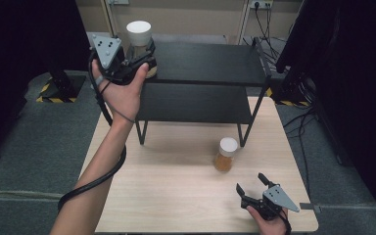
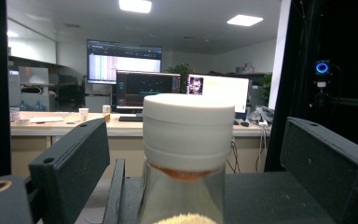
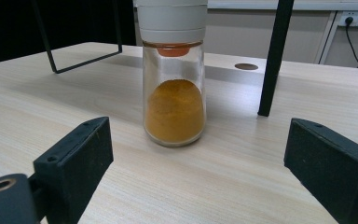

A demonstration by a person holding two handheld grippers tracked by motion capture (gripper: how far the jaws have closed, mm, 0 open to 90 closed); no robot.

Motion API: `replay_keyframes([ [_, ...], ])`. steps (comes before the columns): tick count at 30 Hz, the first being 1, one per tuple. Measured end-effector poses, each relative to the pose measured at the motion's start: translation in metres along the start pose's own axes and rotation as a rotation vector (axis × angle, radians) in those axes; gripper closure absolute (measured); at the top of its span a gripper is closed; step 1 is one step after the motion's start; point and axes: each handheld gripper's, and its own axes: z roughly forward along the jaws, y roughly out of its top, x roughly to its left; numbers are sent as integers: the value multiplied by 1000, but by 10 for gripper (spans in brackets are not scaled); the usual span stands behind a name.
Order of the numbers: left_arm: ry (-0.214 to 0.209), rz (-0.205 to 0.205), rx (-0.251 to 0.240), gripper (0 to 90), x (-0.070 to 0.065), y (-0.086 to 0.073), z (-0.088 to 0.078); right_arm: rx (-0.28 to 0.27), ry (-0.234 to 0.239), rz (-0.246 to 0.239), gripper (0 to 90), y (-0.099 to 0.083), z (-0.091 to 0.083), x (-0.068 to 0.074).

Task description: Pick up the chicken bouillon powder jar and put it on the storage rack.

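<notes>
On the top shelf of the black rack (image 1: 210,63) stood a white-capped glass jar (image 1: 139,39), between the left gripper's (image 1: 144,56) wide-open jaws, pads clear. Judged light, rigid, slippery, breakable; best gripped on the glass below the cap. The right gripper (image 1: 251,188), wide and empty, faced a second jar (image 3: 173,74); its view showed orange powder.

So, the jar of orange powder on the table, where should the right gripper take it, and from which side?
Probably on the glass body of the jar, below the white cap. It stands upright and round, so a level approach from the person's side suits, one jaw on each flank. The right gripper is already open and faces it, with bare table between them. Mind the shelf leg just beside it.
</notes>
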Motion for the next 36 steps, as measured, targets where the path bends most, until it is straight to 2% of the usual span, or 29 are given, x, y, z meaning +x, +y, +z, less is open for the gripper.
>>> replay_keyframes([
  [5,-22,22,-22,76,0,-6,-14,2,-1,-2,82,0,0,0],
  [8,-36,14,-33,77,2,-10,-21,1,-2,-3,82,0,0,0],
  [17,-52,26,-55,84,6,-28,-47,-1,-3,-5,82,0,0,1],
  [23,-54,13,-57,84,13,-39,-61,-1,-4,-6,82,0,0,1],
  [27,-71,22,-63,86,18,-50,-71,-1,-4,-7,81,0,0,1],
  [32,-77,37,-56,86,23,-65,-83,-5,-7,-6,80,-1,0,2],
  [36,-64,21,-35,88,26,-73,-92,-3,-8,-8,80,-1,0,2],
])
